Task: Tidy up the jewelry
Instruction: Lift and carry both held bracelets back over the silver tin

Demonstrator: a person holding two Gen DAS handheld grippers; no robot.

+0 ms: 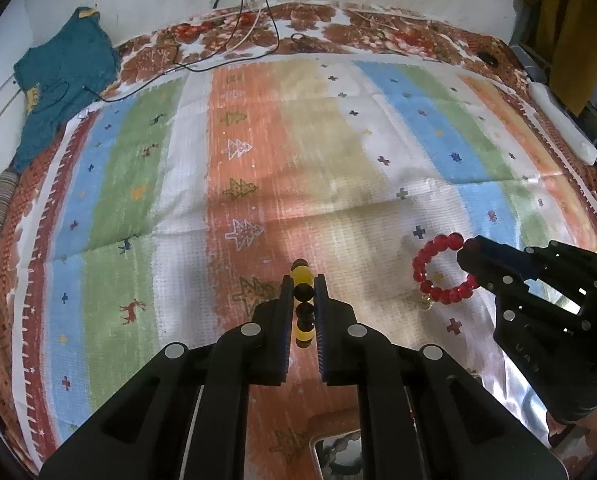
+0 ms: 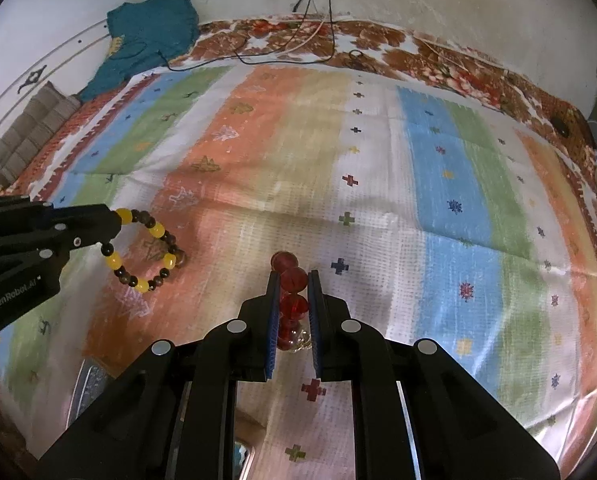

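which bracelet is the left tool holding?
The yellow-and-dark beaded bracelet, pinched in the left tool; the all-red bracelet is in the right tool.

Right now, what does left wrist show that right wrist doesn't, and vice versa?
Left wrist only: the red bead bracelet as a full ring, hanging from the right gripper, and the yellow-and-dark bead bracelet edge-on between its own jaws.

Right wrist only: that yellow-and-dark bracelet as an open loop, held by the left gripper, with the red one edge-on.

Both: the striped patterned cloth, teal garment, and black cables by the wall.
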